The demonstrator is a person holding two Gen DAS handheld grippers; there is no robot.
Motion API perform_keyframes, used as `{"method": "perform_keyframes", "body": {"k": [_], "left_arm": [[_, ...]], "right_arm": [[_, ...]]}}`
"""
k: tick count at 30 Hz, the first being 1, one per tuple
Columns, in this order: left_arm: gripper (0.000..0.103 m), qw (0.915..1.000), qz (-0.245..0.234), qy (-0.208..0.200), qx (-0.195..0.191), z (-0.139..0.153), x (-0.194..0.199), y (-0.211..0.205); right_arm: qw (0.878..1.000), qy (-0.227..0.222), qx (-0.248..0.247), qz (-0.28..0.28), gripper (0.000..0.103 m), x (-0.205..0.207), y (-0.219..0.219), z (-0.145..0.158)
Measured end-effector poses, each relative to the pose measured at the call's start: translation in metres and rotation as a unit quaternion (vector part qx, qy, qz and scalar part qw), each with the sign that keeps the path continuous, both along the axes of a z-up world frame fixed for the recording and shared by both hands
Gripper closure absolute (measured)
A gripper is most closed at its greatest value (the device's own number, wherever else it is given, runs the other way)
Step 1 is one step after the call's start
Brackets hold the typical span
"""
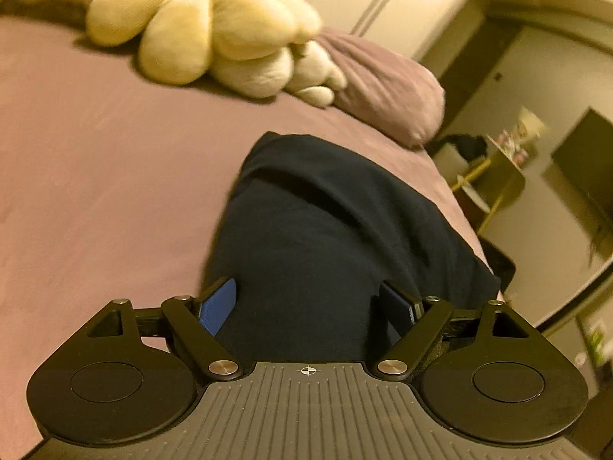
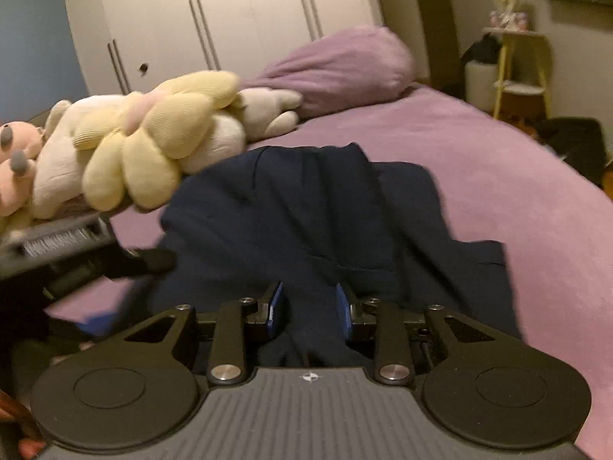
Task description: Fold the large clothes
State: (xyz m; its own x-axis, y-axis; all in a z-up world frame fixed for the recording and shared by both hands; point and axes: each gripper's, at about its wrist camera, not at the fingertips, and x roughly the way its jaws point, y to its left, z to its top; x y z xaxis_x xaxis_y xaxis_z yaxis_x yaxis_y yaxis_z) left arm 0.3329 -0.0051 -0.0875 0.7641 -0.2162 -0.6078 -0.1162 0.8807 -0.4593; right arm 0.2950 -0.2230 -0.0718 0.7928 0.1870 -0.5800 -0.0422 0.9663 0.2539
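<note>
Navy garment — bunched between the right hand-held gripper, apparently pinched — left hand-held gripper spread wide.

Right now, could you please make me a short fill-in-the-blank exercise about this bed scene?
1. The dark garment lies on a ____ bedsheet.
2. The left gripper has its jaws wide ____.
3. Fabric of the garment sits between the fingers of the ____ gripper.
4. The plush flower is pale ____.

Missing words: purple; open; right; yellow

Wide-spread left tool over dark garment on bed
</note>
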Motion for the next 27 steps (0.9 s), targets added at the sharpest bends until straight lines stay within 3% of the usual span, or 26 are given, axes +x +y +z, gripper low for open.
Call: {"method": "perform_keyframes", "body": {"k": [3,5,7,10,14,17,20,21,24,27], "left_arm": [[0.014,0.9996,-0.008,-0.008,0.027,-0.001,-0.003,-0.008],[0.014,0.9997,-0.005,-0.010,0.020,-0.002,-0.005,-0.003],[0.014,0.9999,0.002,-0.009,-0.005,-0.005,-0.007,0.005],[0.012,0.9999,0.002,-0.013,0.002,-0.004,-0.007,0.001],[0.012,0.9999,0.001,-0.013,-0.010,-0.001,-0.007,0.007],[0.012,0.9994,0.022,-0.010,-0.025,0.003,0.002,0.018],[0.012,0.9993,0.031,-0.015,0.012,0.011,0.020,0.011],[0.011,0.9992,0.029,-0.020,0.019,0.013,0.026,0.005],[0.007,0.9986,0.010,-0.035,0.037,0.011,0.039,-0.019],[0.005,0.9947,-0.003,-0.039,0.095,0.002,0.047,-0.042]], "right_arm": [[0.999,-0.027,-0.030,-0.013,0.075,-0.016,-0.011,-0.019],[0.999,-0.023,-0.028,-0.017,0.075,-0.019,-0.015,-0.019],[0.999,0.003,-0.020,-0.031,0.075,-0.015,-0.016,0.001],[0.998,-0.024,0.031,-0.049,0.072,-0.005,-0.015,0.041],[0.999,-0.022,0.024,-0.029,0.069,0.038,0.010,0.060],[0.999,0.001,-0.023,-0.023,0.069,0.073,0.027,0.039],[0.996,0.002,-0.087,-0.019,0.069,0.081,0.028,0.001],[0.995,0.003,-0.091,-0.029,0.069,0.080,0.024,-0.008],[0.998,-0.011,-0.036,-0.056,0.069,0.070,0.000,-0.016],[0.997,-0.018,-0.034,-0.074,0.071,0.061,-0.012,-0.029]]}}
